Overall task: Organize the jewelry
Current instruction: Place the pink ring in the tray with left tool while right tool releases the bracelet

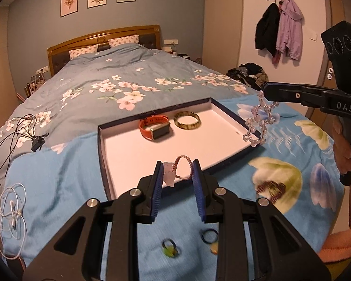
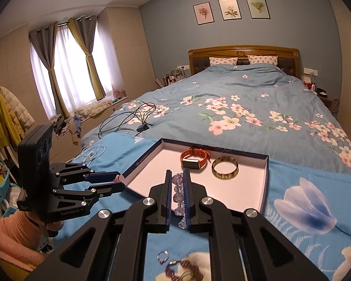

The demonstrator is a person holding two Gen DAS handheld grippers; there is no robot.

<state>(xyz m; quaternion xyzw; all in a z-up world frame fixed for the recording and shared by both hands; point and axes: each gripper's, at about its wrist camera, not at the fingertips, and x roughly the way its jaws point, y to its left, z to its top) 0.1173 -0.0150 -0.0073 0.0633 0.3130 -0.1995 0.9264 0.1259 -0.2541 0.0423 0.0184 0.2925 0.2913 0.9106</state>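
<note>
1. Left wrist view: my left gripper (image 1: 178, 171) is partly closed around a pink braided bracelet (image 1: 179, 169) with a pale charm, held at lower centre above the near edge of the tray (image 1: 105, 164).
2. My right gripper (image 2: 177, 175) is nearly closed, pinching a clear bead bracelet (image 2: 177, 194) that hangs by the tray's near edge.
3. Already inside, centre frame: an orange watch (image 1: 155, 128) and a bangle (image 1: 187, 120).
4. Still loose on the blanket at the bottom, I judge: small rings (image 1: 209, 235) and a dark beaded piece (image 2: 183, 269).

Both my wrist cams sit low and close over the bed's foot, facing the headboard (image 1: 105, 35), sharing the open box (image 1: 100, 140) (image 2: 266, 175).
</note>
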